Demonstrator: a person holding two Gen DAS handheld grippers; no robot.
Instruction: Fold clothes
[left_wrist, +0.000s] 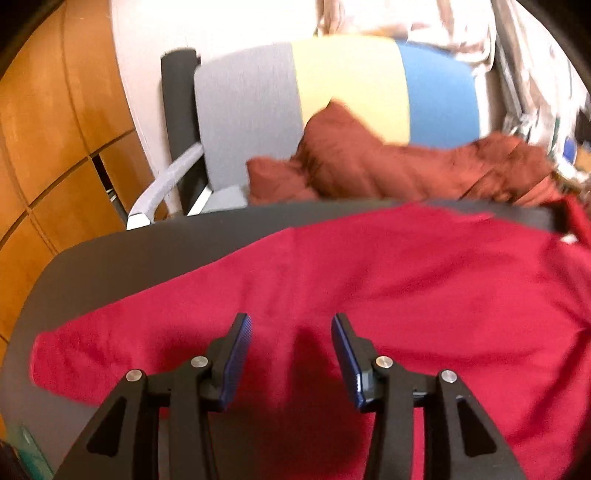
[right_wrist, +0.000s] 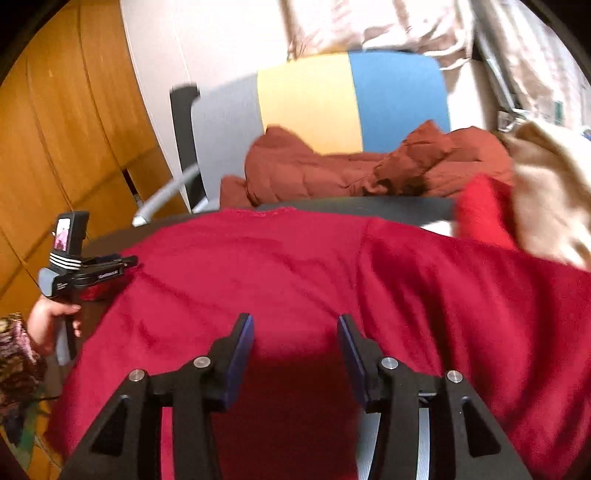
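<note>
A red garment (left_wrist: 406, 280) lies spread over a dark grey table (left_wrist: 147, 254), with one sleeve reaching out to the left. My left gripper (left_wrist: 291, 325) hovers just above the cloth, open, with nothing between its blue pads. In the right wrist view the same garment (right_wrist: 280, 266) fills the table. My right gripper (right_wrist: 295, 325) stands open over its near part, and only cloth shows below the gap. The left gripper (right_wrist: 125, 264) shows there at the garment's left edge, held by a hand (right_wrist: 48, 321).
Behind the table stands a chair (left_wrist: 251, 110) with a grey, yellow and blue back; a rust-brown garment (right_wrist: 314, 173) lies crumpled on it. A beige cloth (right_wrist: 550, 195) and a brighter red piece (right_wrist: 484, 210) sit far right. Wooden cabinets (left_wrist: 55, 129) line the left.
</note>
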